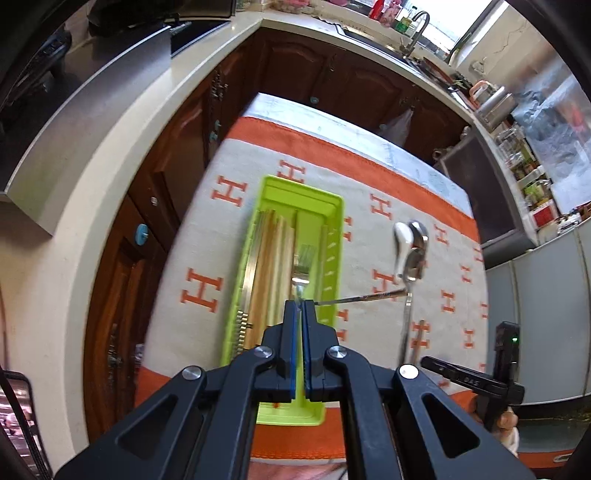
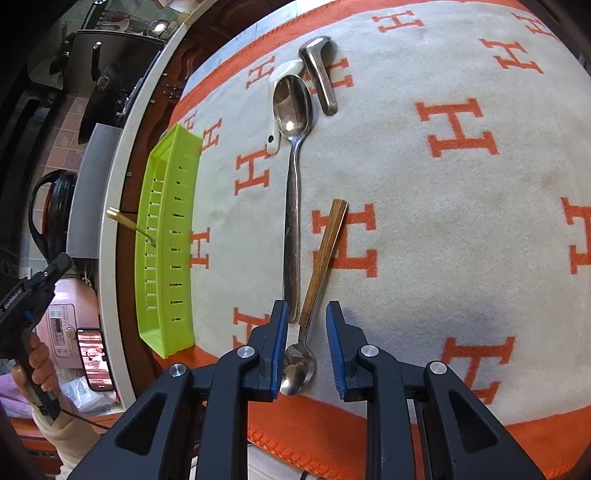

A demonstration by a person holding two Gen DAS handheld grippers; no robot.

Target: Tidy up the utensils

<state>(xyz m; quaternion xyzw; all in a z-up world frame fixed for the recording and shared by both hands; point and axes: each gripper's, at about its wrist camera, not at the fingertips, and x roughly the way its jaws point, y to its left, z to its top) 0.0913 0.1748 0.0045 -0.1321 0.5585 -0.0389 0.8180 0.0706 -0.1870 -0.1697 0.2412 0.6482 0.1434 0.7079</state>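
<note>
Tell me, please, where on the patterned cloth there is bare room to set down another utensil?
The widest free patch of the white-and-orange cloth lies right of the wooden-handled spoon. A narrower strip runs between the lime-green plastic tray and the long steel spoon. It is crowded at the far end, around the white ceramic spoon.

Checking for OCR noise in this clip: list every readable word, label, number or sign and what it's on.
"H": orange letter repeated all over the blanket on the table.
Right gripper: white lettering on its black body, too blurred to read.
Pink appliance: panel markings too small to read.
Phone: screen content unreadable.
Bottles by the sink: labels too small.
Green tray: no text.
</note>
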